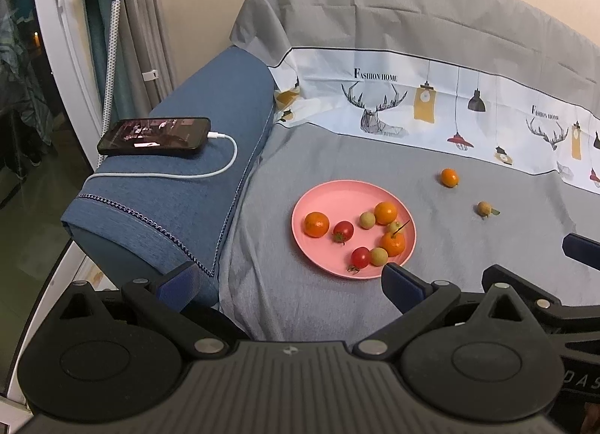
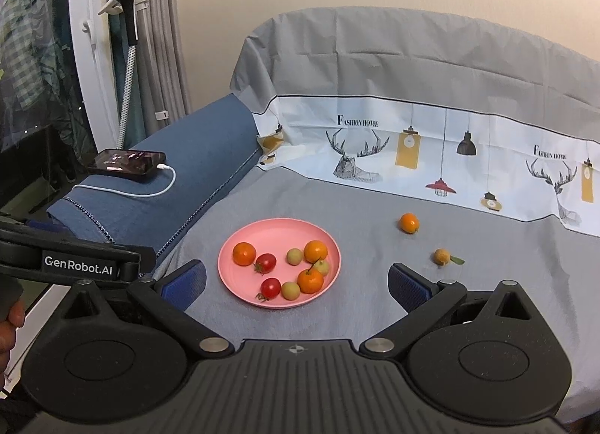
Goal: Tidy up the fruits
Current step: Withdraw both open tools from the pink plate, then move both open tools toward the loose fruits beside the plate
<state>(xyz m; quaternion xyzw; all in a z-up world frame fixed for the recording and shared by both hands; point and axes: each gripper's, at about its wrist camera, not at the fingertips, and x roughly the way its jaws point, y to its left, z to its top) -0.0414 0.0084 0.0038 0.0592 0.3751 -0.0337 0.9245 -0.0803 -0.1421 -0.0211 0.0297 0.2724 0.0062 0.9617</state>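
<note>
- pink plate [image 2: 240,237]: on the grey sheet [image 2: 337,201], holds eight small fruits: three oranges, two red tomatoes, three pale green fruits.
- loose orange [image 2: 408,223]: on the sheet at about 2 o'clock from the plate, well apart from it.
- loose yellow-brown fruit [image 2: 442,256], leaf attached: at about 3 o'clock from the plate, near the orange.
- left gripper [image 1: 287,280]: fingers spread wide, empty, near edge of the plate.
- right gripper [image 2: 296,286]: fingers spread wide, empty, the plate between them in view.
- status, judged: mostly done; two fruits left to gather onto the plate.
</note>
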